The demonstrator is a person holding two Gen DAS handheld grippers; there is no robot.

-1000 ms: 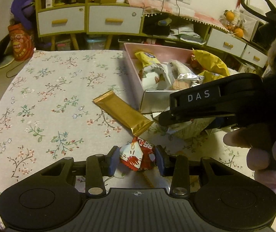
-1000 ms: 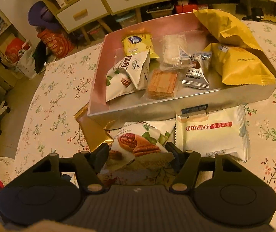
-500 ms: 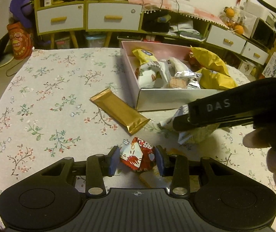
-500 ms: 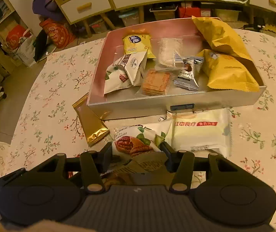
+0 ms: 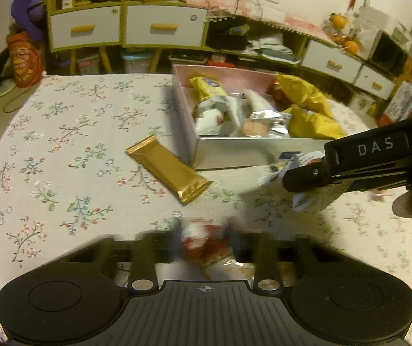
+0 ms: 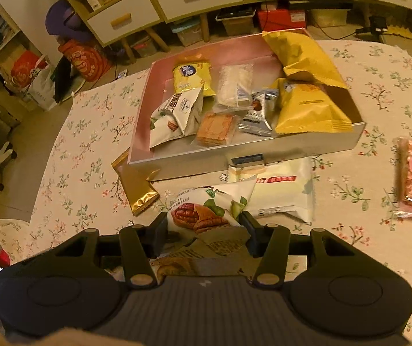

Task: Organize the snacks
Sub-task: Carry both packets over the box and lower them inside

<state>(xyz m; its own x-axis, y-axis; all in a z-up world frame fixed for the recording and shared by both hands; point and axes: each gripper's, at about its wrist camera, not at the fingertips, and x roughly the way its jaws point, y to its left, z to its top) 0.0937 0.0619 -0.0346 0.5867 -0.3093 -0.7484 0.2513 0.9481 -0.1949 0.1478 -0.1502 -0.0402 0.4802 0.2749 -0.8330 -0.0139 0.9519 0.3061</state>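
Foil-wrapped pecan packet [image 6: 206,216] sits pinched between the right gripper's [image 6: 204,230] closed-in jaws, just short of the pink box [image 6: 263,150] — lift it over the near wall before letting go. The left gripper [image 5: 203,242], blurred, clamps a red-and-white candy [image 5: 203,239].

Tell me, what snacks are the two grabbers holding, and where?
The left gripper pinches a small red-and-white candy by its sides. The right gripper holds a pecan snack packet by its near end.
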